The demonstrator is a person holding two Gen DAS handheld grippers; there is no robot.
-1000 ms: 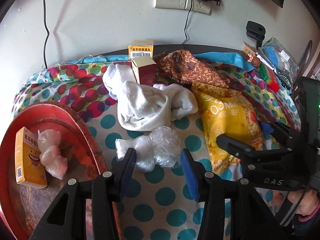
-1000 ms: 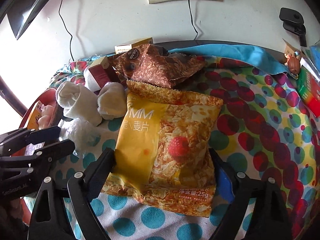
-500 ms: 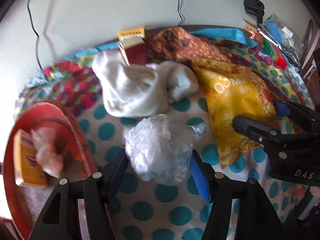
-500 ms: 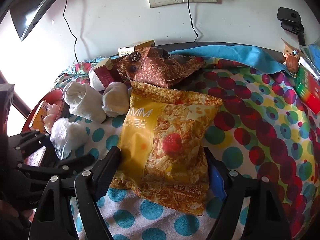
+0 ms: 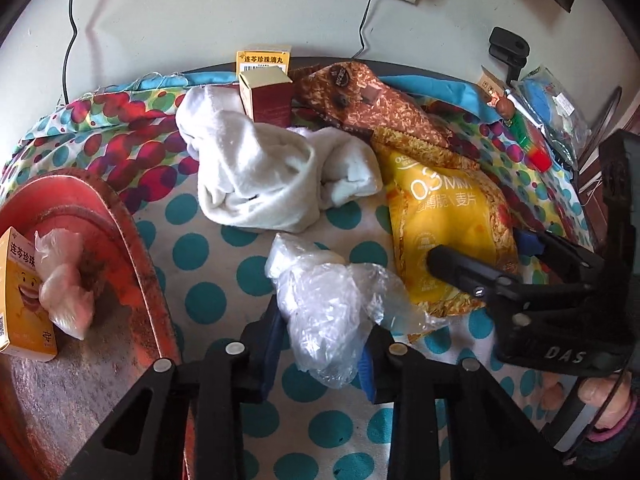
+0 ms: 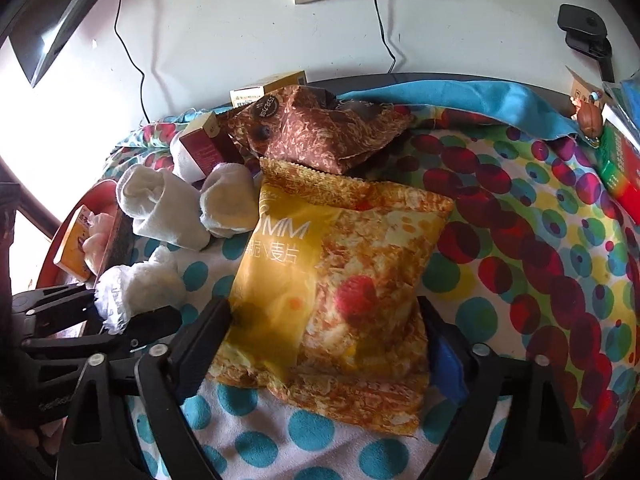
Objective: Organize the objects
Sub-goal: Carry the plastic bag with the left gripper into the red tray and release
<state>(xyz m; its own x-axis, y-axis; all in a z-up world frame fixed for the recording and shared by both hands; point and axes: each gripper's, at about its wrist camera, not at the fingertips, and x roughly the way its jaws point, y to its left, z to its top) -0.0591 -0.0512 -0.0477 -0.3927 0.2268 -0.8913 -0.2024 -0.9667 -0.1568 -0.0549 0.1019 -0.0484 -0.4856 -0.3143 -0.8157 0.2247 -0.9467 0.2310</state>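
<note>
**Plastic bag gripped, tray next**

The left gripper (image 5: 320, 344) is closed on the crumpled plastic bag (image 5: 328, 304). Judged next: carry it toward nine o'clock into the red tray (image 5: 132, 240), which holds a yellow box (image 5: 20, 292) and a pinkish bag (image 5: 64, 280). The right gripper (image 6: 324, 344) stands wide apart, straddling the yellow snack packet (image 6: 332, 292), not yet clamping it.

polka-dot cloth (image 5: 224, 276) carries towel (image 5: 256, 176), snack bag (image 5: 444, 236), red tray (image 5: 132, 240)

1. The red tray (image 5: 132, 240) runs off the left edge.
2. The yellow snack bag (image 6: 332, 292) covers part of the brown packet (image 6: 320, 132).
3. Print on the green box (image 6: 618, 168), cut by the right edge, is too small to read.
</note>
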